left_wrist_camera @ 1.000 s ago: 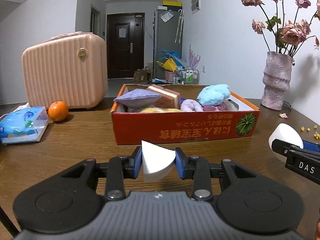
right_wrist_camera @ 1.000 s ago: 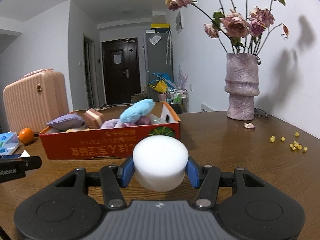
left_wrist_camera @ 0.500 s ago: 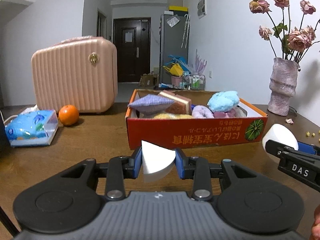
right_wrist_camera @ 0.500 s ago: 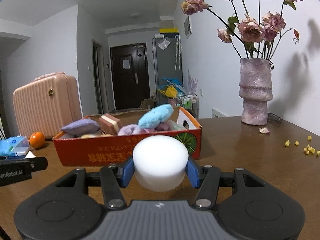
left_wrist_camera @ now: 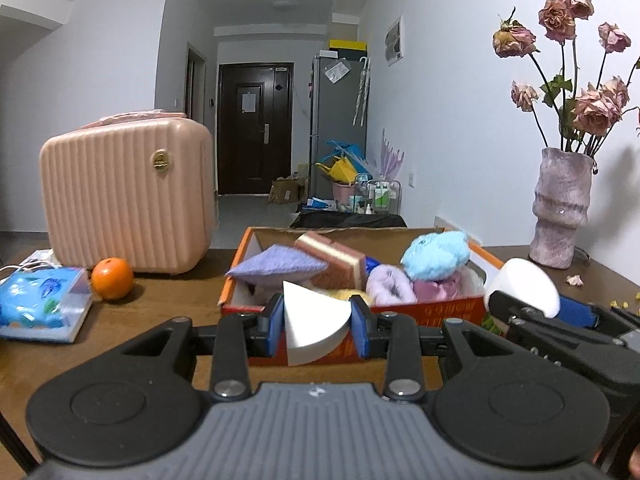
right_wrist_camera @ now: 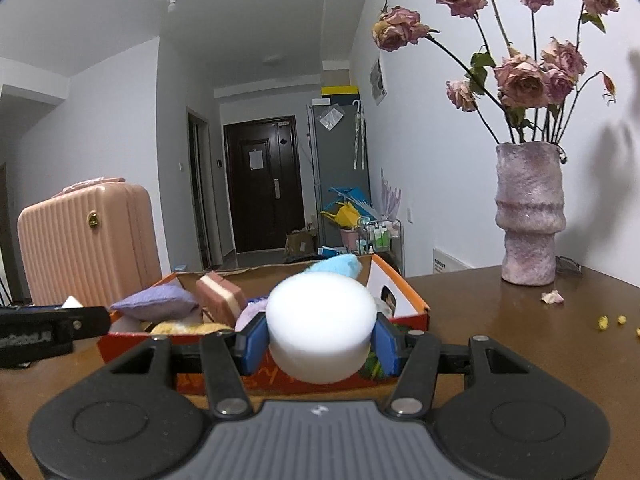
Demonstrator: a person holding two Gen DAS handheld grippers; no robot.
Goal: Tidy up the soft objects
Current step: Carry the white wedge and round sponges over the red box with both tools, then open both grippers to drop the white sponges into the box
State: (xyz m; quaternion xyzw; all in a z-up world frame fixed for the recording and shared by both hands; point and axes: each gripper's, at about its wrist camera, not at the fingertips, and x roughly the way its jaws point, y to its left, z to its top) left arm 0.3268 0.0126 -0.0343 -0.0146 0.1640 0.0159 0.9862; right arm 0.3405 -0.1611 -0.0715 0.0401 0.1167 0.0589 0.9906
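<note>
My left gripper is shut on a white wedge-shaped sponge, just short of the near wall of the orange cardboard box. My right gripper is shut on a round white sponge, also close to the box, at its right end. The box holds several soft things: a purple cushion, a pink-and-cream sponge block, a blue fluffy toy and pale purple plush. The right gripper with its round sponge shows at the right of the left wrist view.
A pink ribbed case stands at the back left, with an orange and a blue tissue pack before it. A purple vase of dried roses stands on the right. Small yellow crumbs and a petal lie near it.
Both grippers have moved forward and a little up towards the box, each still holding its white sponge. The box now appears larger and closer in both views.
</note>
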